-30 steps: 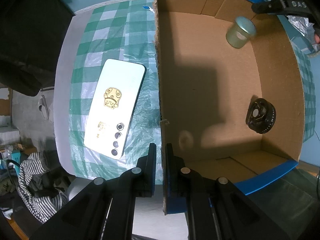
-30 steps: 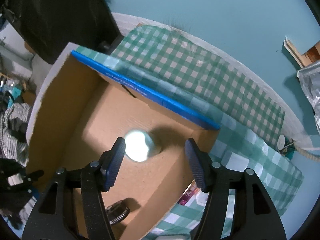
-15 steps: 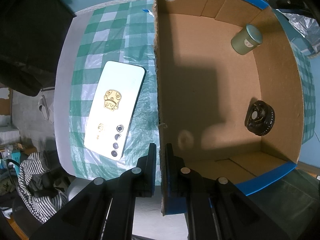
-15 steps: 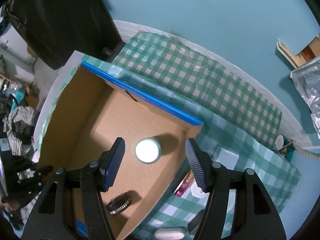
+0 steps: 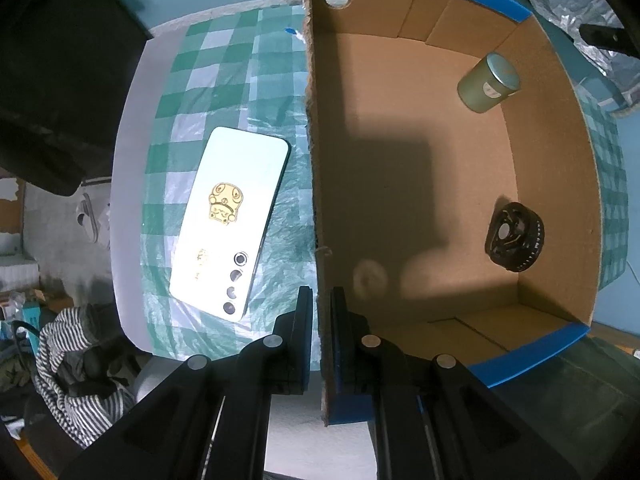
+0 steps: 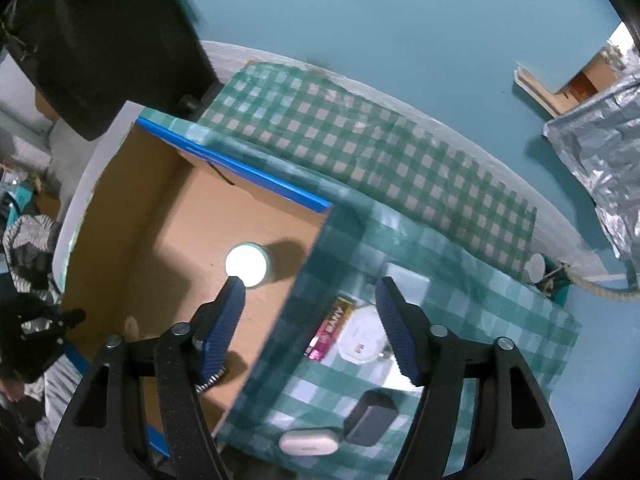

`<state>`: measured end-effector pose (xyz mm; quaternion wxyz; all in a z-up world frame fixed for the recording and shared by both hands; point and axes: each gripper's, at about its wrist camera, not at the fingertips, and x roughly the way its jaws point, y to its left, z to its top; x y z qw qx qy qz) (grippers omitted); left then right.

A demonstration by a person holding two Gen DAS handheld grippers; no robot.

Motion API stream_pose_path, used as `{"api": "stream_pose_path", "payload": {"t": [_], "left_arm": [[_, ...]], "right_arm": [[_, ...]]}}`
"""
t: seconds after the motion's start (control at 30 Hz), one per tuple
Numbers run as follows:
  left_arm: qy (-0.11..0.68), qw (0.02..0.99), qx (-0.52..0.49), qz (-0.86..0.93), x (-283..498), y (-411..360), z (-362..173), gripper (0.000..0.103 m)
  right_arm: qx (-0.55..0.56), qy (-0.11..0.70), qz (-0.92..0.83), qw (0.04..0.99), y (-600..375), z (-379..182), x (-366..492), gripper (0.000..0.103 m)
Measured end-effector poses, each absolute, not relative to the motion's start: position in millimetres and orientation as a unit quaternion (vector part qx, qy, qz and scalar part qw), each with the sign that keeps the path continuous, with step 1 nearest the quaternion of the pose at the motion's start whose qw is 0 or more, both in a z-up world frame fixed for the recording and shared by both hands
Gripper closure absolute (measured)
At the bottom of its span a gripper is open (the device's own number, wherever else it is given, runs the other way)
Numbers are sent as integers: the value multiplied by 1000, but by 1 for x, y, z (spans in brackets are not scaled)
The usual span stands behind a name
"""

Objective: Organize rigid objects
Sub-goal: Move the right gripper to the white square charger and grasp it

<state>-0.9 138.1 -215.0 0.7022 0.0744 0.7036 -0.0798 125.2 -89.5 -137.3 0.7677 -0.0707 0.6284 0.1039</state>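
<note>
My left gripper (image 5: 320,304) is shut on the near side wall of an open cardboard box (image 5: 312,160). Inside stand a green tin (image 5: 488,84) at the far right corner and a black round part (image 5: 514,238) by the right wall. My right gripper (image 6: 310,316) is open and empty, high above the box's right wall (image 6: 304,272). The tin (image 6: 246,266) shows from above beside its left finger. A pink packet (image 6: 330,334), a white round object (image 6: 360,338), a dark block (image 6: 370,418) and a white case (image 6: 308,442) lie on the cloth outside the box.
A white phone (image 5: 230,222) lies back up on the green checked cloth (image 5: 224,92) left of the box. A black chair (image 6: 100,40) stands behind the table. Crumpled foil (image 6: 600,152) hangs at the right. Striped fabric (image 5: 68,360) lies below the table edge.
My right gripper has drawn back up and to the right, away from the tin standing in the box. More of the cloth and its small objects has come into view. My left gripper has not moved.
</note>
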Motion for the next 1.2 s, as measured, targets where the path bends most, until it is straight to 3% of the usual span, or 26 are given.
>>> {"api": "stream_pose_path", "payload": {"t": [0.43,1.2], "left_arm": [[701,705,77,-81,-2,137,-210,94],[704,703,62,-71,-4,143,-214,94]], "right_arm": [[-37,645,68,761,-139,-150,123,32],[48,709,-9,703,-195,-261,171,32]]}}
